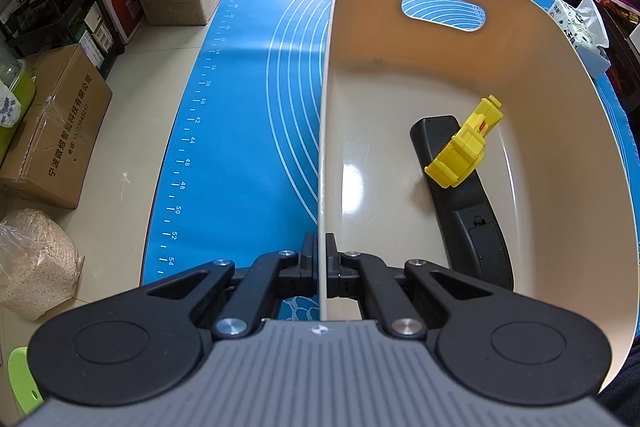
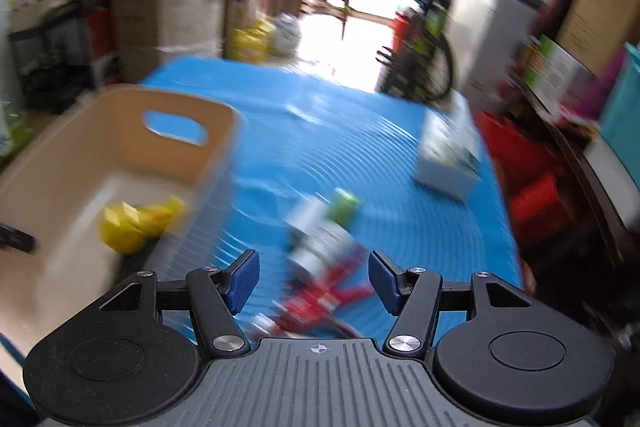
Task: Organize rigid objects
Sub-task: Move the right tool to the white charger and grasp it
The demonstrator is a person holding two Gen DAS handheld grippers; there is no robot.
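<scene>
With the left gripper [image 1: 322, 259] clamped on the beige plastic bin's [image 1: 560, 131] rim, the wide-spread right gripper [image 2: 314, 281] should straddle the blurred red-and-white toy [image 2: 320, 267] directly ahead before closing.

Left view sharp, right view motion-blurred, blown-out doorway backlight, fisheye-bent edges

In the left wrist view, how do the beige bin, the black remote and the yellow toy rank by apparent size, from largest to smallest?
1. Beige bin, by far the largest; the left tongs grip its wall.
2. Black remote, lying in the bin.
3. Yellow toy, resting on the remote, clearly smaller.
</scene>
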